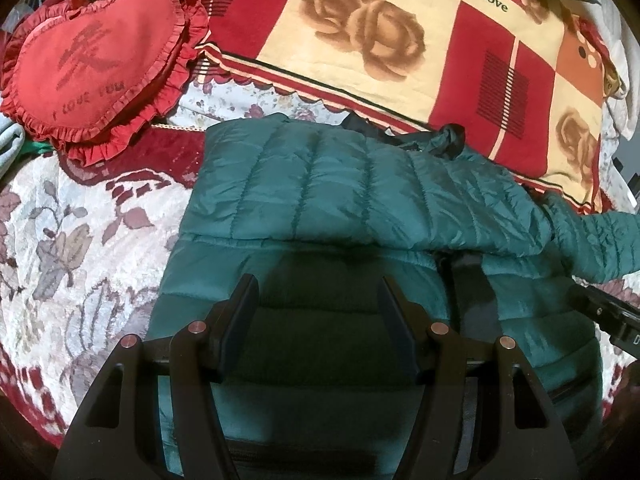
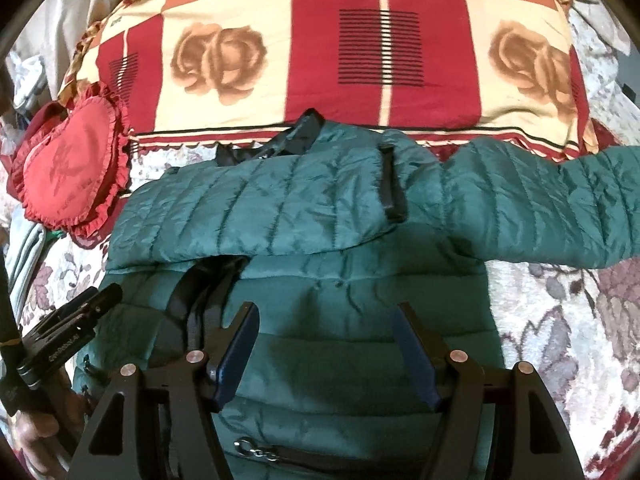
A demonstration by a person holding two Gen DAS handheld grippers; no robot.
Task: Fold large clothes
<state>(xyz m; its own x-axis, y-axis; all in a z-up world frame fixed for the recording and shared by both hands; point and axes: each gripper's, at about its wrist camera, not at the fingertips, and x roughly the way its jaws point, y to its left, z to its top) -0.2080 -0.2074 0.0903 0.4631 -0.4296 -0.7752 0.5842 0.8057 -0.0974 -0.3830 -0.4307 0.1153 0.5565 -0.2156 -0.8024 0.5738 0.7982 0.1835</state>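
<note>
Jacket [image 2: 320,208] lies on the bed under both hand-held grippers, one sleeve [image 1: 320,184] folded across. Left hand-held gripper [image 1: 318,292] and right [image 2: 326,320]: jaws apart, empty. We should next pinch the right-side sleeve [image 2: 560,204] at its cuff and lay it flat.

Heart pillow [image 1: 92,68] – rose quilt [image 1: 360,36] – floral bedspread [image 1: 80,240].

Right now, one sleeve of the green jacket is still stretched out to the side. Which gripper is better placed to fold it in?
The right gripper. The unfolded sleeve stretches out on its side of the green jacket. The left gripper hovers over the side where the other sleeve is already folded across.
</note>
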